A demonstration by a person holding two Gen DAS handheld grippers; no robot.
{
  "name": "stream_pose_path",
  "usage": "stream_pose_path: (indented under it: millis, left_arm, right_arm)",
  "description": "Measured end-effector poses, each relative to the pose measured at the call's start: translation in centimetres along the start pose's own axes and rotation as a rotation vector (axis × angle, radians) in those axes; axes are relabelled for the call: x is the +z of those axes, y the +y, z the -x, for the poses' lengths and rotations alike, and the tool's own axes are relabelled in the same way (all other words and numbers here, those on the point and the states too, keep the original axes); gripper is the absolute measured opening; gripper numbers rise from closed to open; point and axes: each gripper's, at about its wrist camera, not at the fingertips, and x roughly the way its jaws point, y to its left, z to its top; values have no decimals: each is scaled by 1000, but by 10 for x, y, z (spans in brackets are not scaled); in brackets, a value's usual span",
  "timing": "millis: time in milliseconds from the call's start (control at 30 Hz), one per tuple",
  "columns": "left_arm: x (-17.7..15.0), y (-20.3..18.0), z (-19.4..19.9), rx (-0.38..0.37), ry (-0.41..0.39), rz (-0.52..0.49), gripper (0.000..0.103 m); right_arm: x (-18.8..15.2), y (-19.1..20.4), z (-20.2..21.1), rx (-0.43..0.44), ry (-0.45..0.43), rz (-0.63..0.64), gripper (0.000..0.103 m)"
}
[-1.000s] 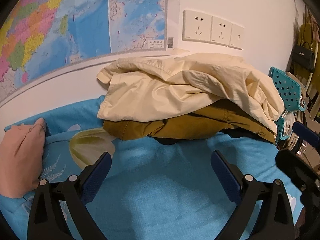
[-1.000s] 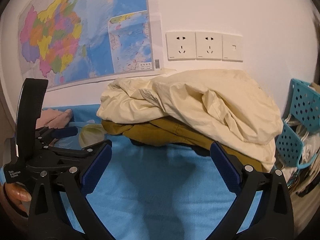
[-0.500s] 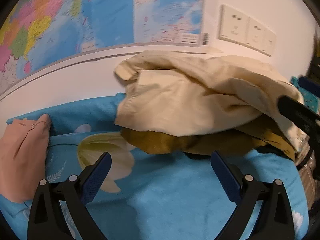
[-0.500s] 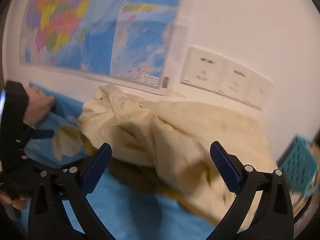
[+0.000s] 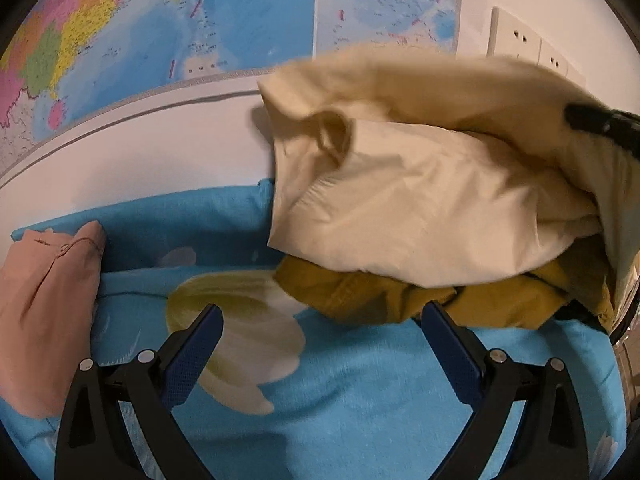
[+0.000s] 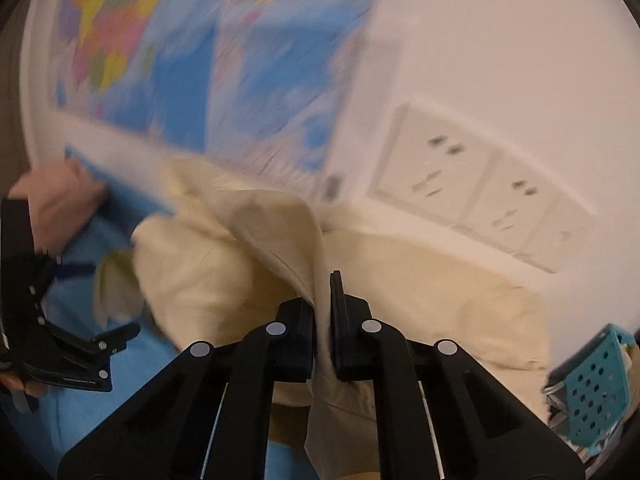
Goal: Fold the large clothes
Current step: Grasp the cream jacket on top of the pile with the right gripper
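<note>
A crumpled cream garment (image 5: 420, 200) lies on top of a mustard garment (image 5: 360, 296), piled against the wall on a blue flowered bedsheet (image 5: 360, 400). My left gripper (image 5: 320, 316) stands open just above the sheet, in front of the mustard garment's near edge, with nothing between its fingers. In the right wrist view my right gripper (image 6: 324, 292) is closing its jaws, and a raised fold of the cream garment (image 6: 400, 280) is pinched between its pads. That view is blurred by motion.
A folded pink cloth (image 5: 40, 300) lies at the sheet's left edge. A world map (image 5: 200, 20) and wall sockets (image 6: 460, 184) are on the white wall behind the pile. A teal perforated basket (image 6: 596, 384) stands to the right.
My right gripper moved in onto the pile, rolled, and went from wide open to closed on a fold of the cream garment, which now lifts. My left gripper came closer to the pile, still open.
</note>
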Motion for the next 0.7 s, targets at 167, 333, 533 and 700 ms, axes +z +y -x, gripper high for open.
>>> stream_pose_path:
  millis: [167, 333, 533, 700]
  left_arm:
    - [11, 7, -2, -43, -51, -14, 96]
    - [16, 12, -13, -32, -31, -10, 96]
    - [7, 14, -12, -114, -42, -9, 96]
    - [7, -6, 5, -246, -130, -64, 96]
  right_arm:
    - [2, 24, -24, -25, 68, 111, 73]
    - [11, 54, -54, -23, 131, 254, 47]
    - [47, 4, 1, -9, 13, 102, 3]
    - [77, -72, 104, 20, -203, -139, 3]
